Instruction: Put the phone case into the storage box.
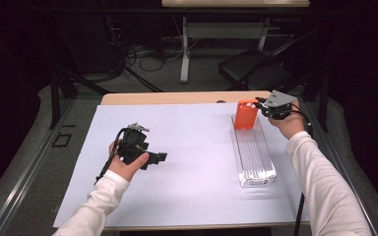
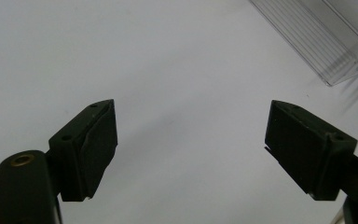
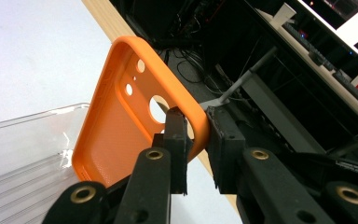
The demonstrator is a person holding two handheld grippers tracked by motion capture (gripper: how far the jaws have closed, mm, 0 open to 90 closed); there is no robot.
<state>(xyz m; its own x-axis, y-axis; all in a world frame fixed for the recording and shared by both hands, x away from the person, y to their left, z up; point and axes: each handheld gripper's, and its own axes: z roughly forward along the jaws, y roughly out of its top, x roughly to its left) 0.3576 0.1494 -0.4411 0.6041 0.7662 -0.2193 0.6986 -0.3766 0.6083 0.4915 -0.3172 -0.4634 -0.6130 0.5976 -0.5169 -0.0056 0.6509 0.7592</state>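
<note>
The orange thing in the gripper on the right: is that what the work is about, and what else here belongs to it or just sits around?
Part of the job:
- orange phone case, pinched at its edge by the right gripper
- clear plastic tray just below it

Not in use:
- left gripper, open over the white sheet
- black chair behind the table
- floor cables

Your left gripper (image 1: pixel 161 157) rests low over the white sheet (image 1: pixel 187 162), well left of the clear tray (image 1: pixel 254 157), jaws spread wide with nothing between; your right gripper (image 1: pixel 259 105), at the tray's far end, pinches the orange phone case (image 1: pixel 246 114) by its edge
</note>
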